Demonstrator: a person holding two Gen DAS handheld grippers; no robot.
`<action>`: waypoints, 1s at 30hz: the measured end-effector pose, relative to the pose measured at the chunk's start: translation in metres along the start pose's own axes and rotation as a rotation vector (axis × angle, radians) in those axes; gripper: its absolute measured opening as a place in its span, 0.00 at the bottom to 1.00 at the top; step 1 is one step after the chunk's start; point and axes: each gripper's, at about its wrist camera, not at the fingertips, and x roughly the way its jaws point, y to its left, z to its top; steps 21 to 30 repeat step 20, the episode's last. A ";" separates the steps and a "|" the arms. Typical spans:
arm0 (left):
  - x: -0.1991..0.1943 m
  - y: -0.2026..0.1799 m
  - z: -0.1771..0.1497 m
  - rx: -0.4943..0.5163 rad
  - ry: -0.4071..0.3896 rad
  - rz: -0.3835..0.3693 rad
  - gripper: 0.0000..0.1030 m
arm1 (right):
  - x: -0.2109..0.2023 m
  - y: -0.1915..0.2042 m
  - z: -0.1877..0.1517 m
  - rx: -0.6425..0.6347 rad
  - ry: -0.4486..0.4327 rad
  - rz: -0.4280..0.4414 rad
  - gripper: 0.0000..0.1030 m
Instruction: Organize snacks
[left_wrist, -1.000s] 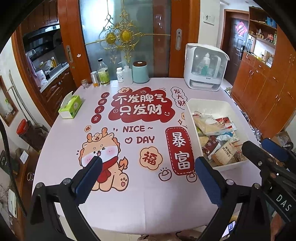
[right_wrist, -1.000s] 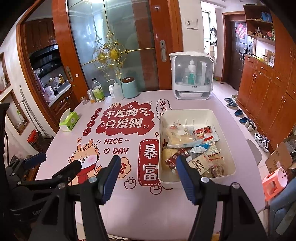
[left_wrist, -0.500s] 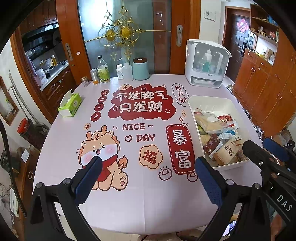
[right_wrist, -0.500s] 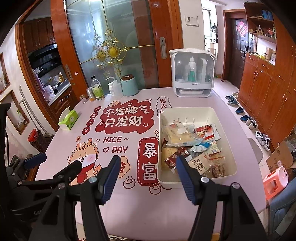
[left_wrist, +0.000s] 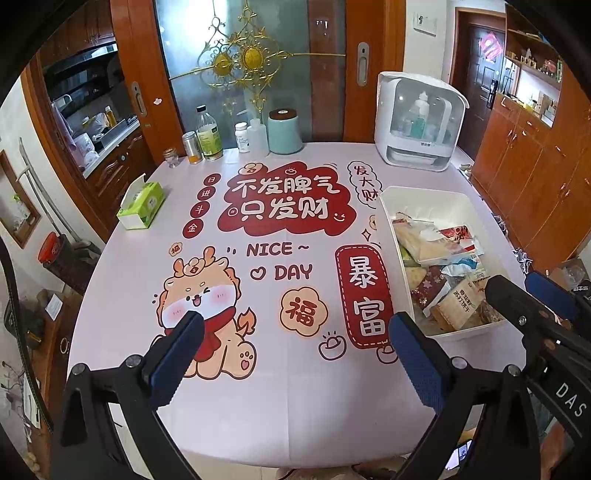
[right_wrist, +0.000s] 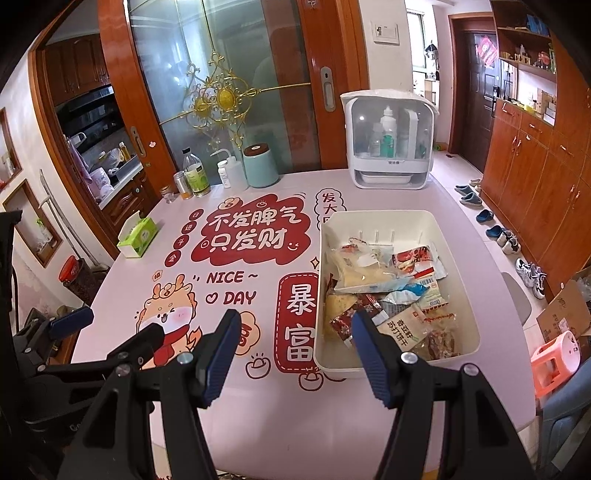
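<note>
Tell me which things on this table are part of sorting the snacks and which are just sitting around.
Part of the job:
white bin
snack packets piled inside it
left gripper, open
right gripper, open

Just lying about:
tissue box
mint canister
bottles by the glass door
white cabinet with bottles inside

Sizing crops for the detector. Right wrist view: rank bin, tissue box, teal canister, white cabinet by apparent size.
1. Bin, largest by far, and nearest.
2. White cabinet.
3. Teal canister and tissue box look about alike; not ranking them.
</note>
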 end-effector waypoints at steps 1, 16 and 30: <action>0.001 0.000 0.000 0.001 0.001 0.000 0.97 | 0.001 -0.001 0.000 0.001 0.002 0.001 0.61; 0.008 -0.010 0.003 0.041 0.007 -0.008 0.97 | 0.012 -0.002 0.003 0.005 0.010 0.010 0.61; 0.010 -0.011 0.005 0.034 0.011 -0.001 0.97 | 0.015 -0.002 0.006 0.000 0.014 0.016 0.61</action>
